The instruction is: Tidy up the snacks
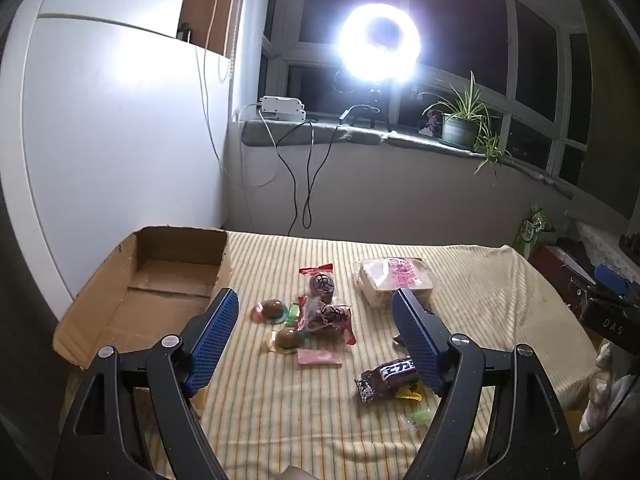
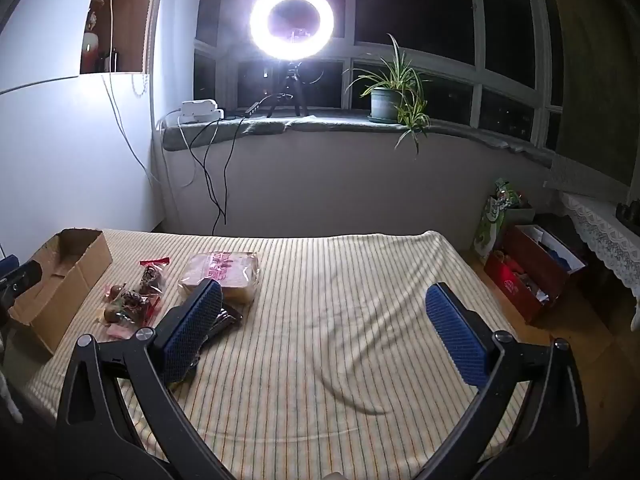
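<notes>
Snacks lie scattered on a table under a striped yellow cloth [image 1: 280, 400]. An open cardboard box [image 1: 132, 300] with nothing in it sits at the left. Small wrapped sweets [image 1: 320, 312] cluster in the middle, with a pink wrapper [image 1: 320, 359] just in front of them. A bagged bread loaf [image 1: 394, 280] rests farther back, and a dark chocolate bar [image 1: 386, 378] lies near the right finger. My left gripper [image 1: 316, 300] hovers open above the sweets, nothing between its fingers. My right gripper [image 2: 324, 292] is open over bare cloth, right of the bread [image 2: 224, 274] and box [image 2: 60, 280].
A bright ring light [image 2: 292, 24] on a tripod, a potted plant [image 2: 388, 100] and a power strip with dangling cables [image 2: 200, 110] stand on the windowsill behind the table. Red boxes and bags [image 2: 528, 268] sit on the floor at the right. A white wall closes the left.
</notes>
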`<state>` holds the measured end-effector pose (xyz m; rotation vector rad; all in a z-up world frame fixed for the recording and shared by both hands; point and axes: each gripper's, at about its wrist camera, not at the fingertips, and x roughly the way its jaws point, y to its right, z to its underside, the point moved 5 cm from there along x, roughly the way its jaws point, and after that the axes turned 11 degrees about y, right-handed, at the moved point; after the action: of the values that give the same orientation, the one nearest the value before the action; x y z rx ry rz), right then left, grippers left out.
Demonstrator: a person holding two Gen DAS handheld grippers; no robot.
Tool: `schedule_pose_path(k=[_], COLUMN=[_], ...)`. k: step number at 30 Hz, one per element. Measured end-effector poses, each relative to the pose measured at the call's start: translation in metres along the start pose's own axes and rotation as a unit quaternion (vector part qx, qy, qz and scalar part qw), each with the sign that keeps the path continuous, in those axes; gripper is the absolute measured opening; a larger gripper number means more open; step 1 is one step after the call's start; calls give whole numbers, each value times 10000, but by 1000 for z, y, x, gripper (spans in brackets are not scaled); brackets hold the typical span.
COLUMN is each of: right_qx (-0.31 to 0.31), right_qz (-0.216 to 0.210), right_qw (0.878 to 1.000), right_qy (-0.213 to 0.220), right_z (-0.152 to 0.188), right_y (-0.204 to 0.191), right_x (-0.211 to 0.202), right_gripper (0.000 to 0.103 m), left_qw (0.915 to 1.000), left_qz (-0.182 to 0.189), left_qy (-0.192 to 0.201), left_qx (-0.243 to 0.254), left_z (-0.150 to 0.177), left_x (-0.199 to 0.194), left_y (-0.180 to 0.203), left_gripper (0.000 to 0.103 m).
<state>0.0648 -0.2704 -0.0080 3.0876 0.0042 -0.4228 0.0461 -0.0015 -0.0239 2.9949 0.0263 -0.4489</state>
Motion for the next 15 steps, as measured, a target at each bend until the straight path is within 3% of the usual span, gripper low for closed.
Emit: schedule_pose_path(k=[2, 15], right_qx=[45, -6], right_qz=[8, -6], right_qw=[10000, 9999], right_qy=[-33, -123], right_z=[2, 5], right_y=[3, -3], right_x=[-1, 8], right_gripper=[103, 103], left_qw=[9997, 10000], left_qz=[-13, -39], left_qy=[203, 55], left_qx=[-107, -26], left_z=[-1, -2], left_x=[-6, -3], left_y=[-7, -2], left_gripper=[79, 79])
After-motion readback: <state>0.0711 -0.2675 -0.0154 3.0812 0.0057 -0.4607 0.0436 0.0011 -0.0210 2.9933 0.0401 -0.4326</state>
